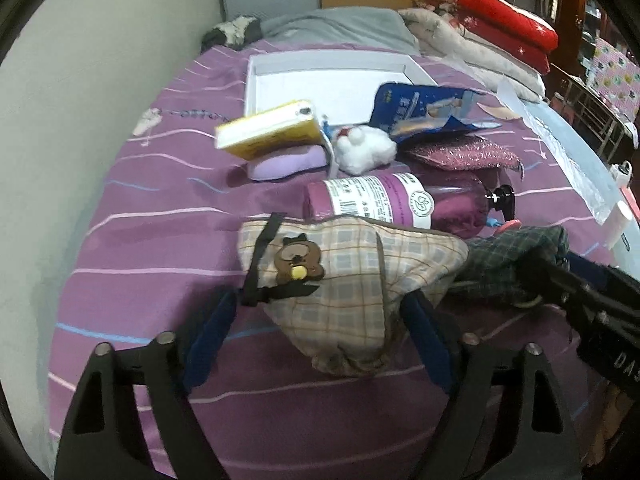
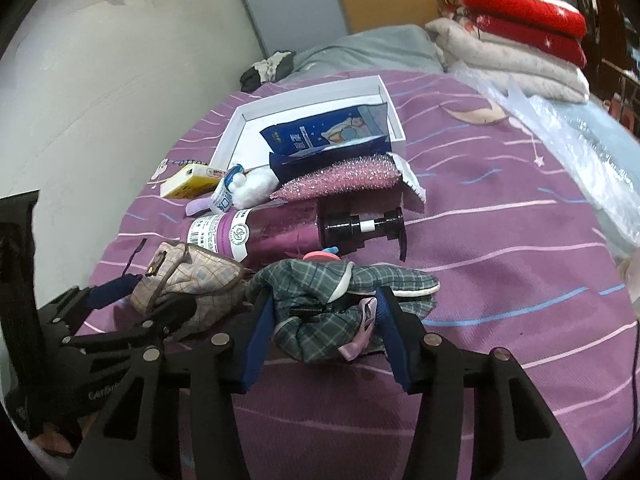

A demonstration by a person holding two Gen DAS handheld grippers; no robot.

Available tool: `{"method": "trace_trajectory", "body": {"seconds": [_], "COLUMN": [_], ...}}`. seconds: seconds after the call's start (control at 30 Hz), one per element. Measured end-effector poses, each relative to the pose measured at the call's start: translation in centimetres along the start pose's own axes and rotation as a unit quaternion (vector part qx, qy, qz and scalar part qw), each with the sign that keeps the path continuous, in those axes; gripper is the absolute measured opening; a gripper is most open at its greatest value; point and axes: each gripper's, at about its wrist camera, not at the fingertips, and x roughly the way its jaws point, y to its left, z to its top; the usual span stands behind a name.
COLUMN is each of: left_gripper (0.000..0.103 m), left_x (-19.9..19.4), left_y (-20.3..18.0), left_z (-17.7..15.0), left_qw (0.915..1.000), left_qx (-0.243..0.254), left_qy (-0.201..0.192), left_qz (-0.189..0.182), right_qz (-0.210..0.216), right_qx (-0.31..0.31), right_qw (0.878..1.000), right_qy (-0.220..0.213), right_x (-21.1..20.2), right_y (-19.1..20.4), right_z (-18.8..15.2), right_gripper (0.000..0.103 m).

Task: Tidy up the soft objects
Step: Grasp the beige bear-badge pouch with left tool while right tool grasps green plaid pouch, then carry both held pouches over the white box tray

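Observation:
A beige plaid pouch [image 1: 348, 272] with a bear patch lies on the purple striped bedspread [image 1: 140, 240]. My left gripper [image 1: 320, 320] straddles it. Its right pad touches the pouch's edge, and its left pad stands off the body beside a black strap. In the right wrist view the same pouch [image 2: 192, 276] sits at the left. A green plaid cloth item [image 2: 320, 276] with a white rim is bunched between the blue pads of my right gripper [image 2: 326, 320], which press on both its sides. A white plush [image 1: 364, 148] and a lilac soft piece [image 1: 280, 164] lie further back.
A shallow white box [image 1: 256, 80] sits at the back, with a blue packet [image 1: 420, 108] at its near edge. A purple pump bottle [image 1: 372, 196], a yellow carton [image 1: 268, 128] and a glittery pink pouch [image 1: 460, 152] crowd the middle. Folded blankets [image 1: 500, 20] are stacked far right; a wall [image 1: 80, 120] runs along the left.

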Motion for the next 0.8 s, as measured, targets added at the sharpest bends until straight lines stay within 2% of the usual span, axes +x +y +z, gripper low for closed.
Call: {"method": "trace_trajectory", "body": {"seconds": [0.07,0.13,0.2,0.27,0.37,0.47,0.53,0.7,0.8], "left_gripper": [0.06,0.054,0.044,0.039,0.037,0.037,0.037,0.037,0.037], "left_x": [0.3,0.4,0.2,0.0,-0.6,-1.7,-3.0,-7.3,-8.9], "left_y": [-0.5,-0.9,-0.9,-0.4,0.9,1.5,1.7,2.4,3.2], "left_z": [0.2,0.1,-0.1,-0.1,0.2,0.7,1.2,4.4,7.2], "left_qw": [0.9997,0.9996,0.9996,0.9995,0.9976,0.9974,0.9975,0.9974,0.9961], "left_qx": [0.009,0.015,0.016,0.005,-0.032,-0.041,-0.041,-0.049,-0.06], "left_qy": [0.013,0.018,0.018,0.025,0.041,0.044,0.041,0.004,-0.021], "left_qz": [-0.018,-0.017,-0.012,-0.019,-0.046,-0.04,-0.04,-0.052,-0.062], "right_qz": [0.006,0.013,0.03,0.03,0.037,0.056,0.062,0.075,0.069], "right_qx": [0.006,0.007,0.005,-0.005,-0.003,0.025,0.037,0.056,0.041], "right_qw": [1.0,1.0,0.999,0.999,0.999,0.998,0.997,0.995,0.996], "right_qy": [0.017,0.021,0.02,0.019,0.019,0.024,0.012,-0.021,-0.045], "right_x": [0.4,0.5,0.4,0.1,-0.5,-1.7,-3.2,-6.6,-7.7], "right_y": [-0.2,-0.3,-0.2,0.1,-0.1,-1.1,-1.8,-3.4,-3.2], "right_z": [-0.1,-0.1,-0.1,0.0,0.3,1.1,2.1,5.9,8.8], "right_gripper": [0.05,0.047,0.037,0.035,0.034,0.034,0.034,0.034,0.034]}}
